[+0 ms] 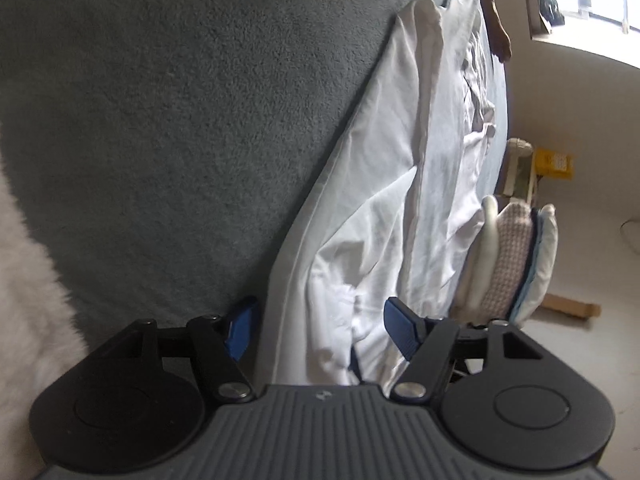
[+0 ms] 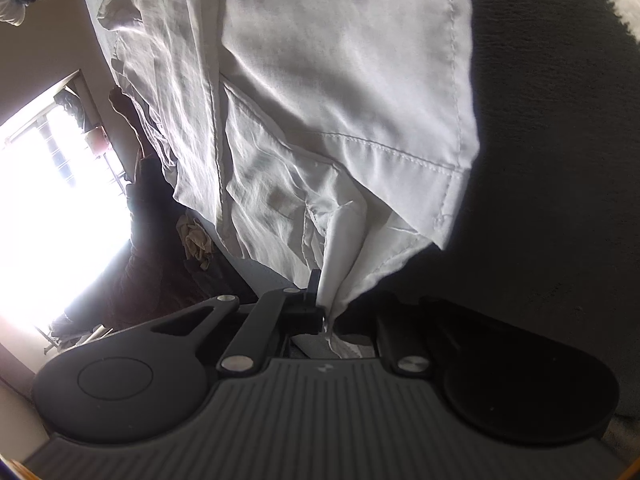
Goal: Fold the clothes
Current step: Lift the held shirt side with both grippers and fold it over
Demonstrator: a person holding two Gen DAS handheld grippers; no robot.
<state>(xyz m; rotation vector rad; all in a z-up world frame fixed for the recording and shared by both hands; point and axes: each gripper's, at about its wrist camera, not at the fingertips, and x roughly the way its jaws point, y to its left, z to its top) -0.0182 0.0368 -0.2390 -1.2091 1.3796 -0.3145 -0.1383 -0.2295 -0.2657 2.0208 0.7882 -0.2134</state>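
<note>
A white garment (image 1: 404,184) lies stretched out along the grey blanket (image 1: 168,128), creased and partly doubled over. My left gripper (image 1: 316,328) is open, its blue pads (image 1: 400,332) standing wide on either side of the garment's near end; the cloth lies between them and the pads do not press it. In the right wrist view the same white garment (image 2: 328,92) fills the upper middle, with a stitched hem running across it. My right gripper (image 2: 326,300) is shut on a bunched corner of that garment, the cloth pinched between its dark fingers.
A stack of folded clothes (image 1: 508,260) sits at the blanket's edge beyond the garment. A white fluffy rug or cover (image 1: 28,280) lies to the left. A person's arm (image 1: 500,20) shows at the far end. A bright window (image 2: 52,200) lights the room.
</note>
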